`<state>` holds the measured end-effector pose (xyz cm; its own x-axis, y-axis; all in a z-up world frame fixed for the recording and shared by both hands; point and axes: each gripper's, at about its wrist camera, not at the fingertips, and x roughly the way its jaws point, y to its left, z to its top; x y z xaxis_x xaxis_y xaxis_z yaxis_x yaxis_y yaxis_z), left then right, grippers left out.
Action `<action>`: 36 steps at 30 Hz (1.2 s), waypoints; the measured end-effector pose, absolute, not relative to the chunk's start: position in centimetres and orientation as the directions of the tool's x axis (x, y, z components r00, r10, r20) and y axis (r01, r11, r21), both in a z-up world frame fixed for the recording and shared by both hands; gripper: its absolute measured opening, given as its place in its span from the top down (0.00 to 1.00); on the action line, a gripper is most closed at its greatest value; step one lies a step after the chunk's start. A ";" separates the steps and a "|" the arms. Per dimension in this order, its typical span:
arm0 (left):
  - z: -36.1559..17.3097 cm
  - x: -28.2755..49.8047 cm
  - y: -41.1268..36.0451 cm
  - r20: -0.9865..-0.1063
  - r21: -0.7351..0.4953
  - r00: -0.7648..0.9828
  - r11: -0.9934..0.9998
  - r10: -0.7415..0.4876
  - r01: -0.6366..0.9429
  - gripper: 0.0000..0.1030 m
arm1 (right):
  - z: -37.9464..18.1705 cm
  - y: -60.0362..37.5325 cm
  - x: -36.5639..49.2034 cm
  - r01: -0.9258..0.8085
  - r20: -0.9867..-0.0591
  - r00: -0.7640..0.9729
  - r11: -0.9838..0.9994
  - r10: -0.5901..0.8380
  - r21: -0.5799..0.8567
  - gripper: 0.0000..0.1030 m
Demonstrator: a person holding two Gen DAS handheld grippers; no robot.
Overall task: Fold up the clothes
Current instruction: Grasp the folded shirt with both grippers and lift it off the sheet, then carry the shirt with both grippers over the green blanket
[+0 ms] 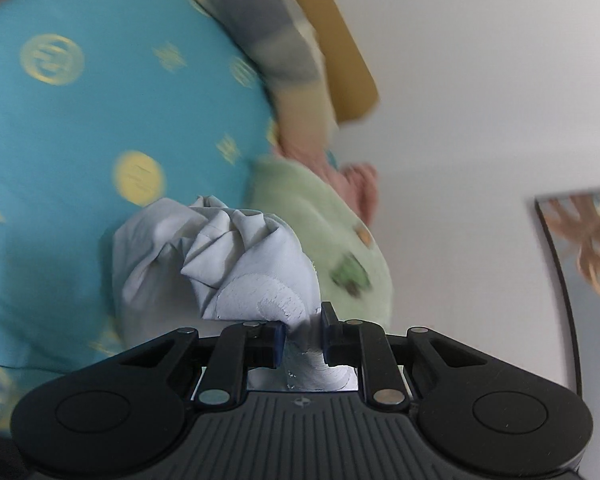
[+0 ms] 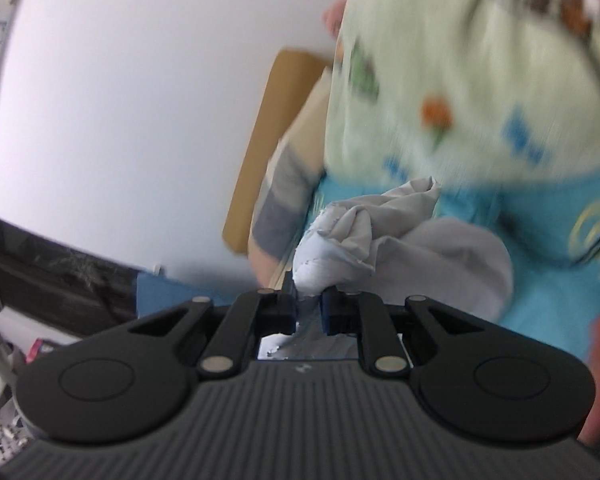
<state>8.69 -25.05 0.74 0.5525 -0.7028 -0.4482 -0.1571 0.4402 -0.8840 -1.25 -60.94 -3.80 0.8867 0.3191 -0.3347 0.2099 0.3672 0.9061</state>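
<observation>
Both hand-held grippers pinch the same pale grey garment (image 1: 220, 256): the left hand-held gripper (image 1: 303, 340) and the right hand-held gripper (image 2: 309, 312) each clamp a bunched edge, the cloth crumpled toward 12 o'clock over a turquoise bedspread (image 1: 80, 128) (views blurred). Likely lifting it; next, spread the edges apart.

From my left gripper (image 1: 304, 334), the white wall (image 1: 460, 120) lies open from twelve to three o'clock. A bunched grey garment (image 1: 220, 256) crowds twelve, a green patterned cloth (image 1: 320, 220) beyond it at one.
</observation>
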 end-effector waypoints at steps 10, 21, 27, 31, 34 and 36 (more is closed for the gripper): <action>7.5 17.9 -49.8 -0.358 -0.914 0.461 0.406 -0.812 0.006 0.82 | 3.4 -78.4 0.0 0.248 -0.283 0.959 0.385 0.036 0.889 0.86; 5.7 22.2 -69.2 -0.239 -0.858 0.322 0.355 -0.916 0.372 0.81 | 6.2 -88.3 -1.4 0.303 -0.152 0.945 0.602 -0.289 0.739 0.86; -3.2 17.3 -65.9 -0.342 -0.738 0.298 0.451 -0.891 0.502 0.82 | -2.8 -86.1 -3.8 0.420 -0.273 0.907 0.627 -0.322 0.656 0.86; -6.2 16.6 -63.9 -0.393 -0.683 0.275 0.479 -0.877 0.551 0.81 | -7.8 -83.3 -6.1 0.440 -0.323 0.898 0.616 -0.299 0.654 0.86; -7.1 16.3 -63.5 -0.422 -0.646 0.289 0.509 -0.859 0.570 0.76 | -8.8 -81.7 -6.2 0.462 -0.357 0.886 0.614 -0.295 0.640 0.85; -6.8 15.6 -62.9 -0.422 -0.637 0.311 0.522 -0.852 0.567 0.62 | -8.7 -81.6 -5.6 0.492 -0.393 0.869 0.618 -0.302 0.613 0.85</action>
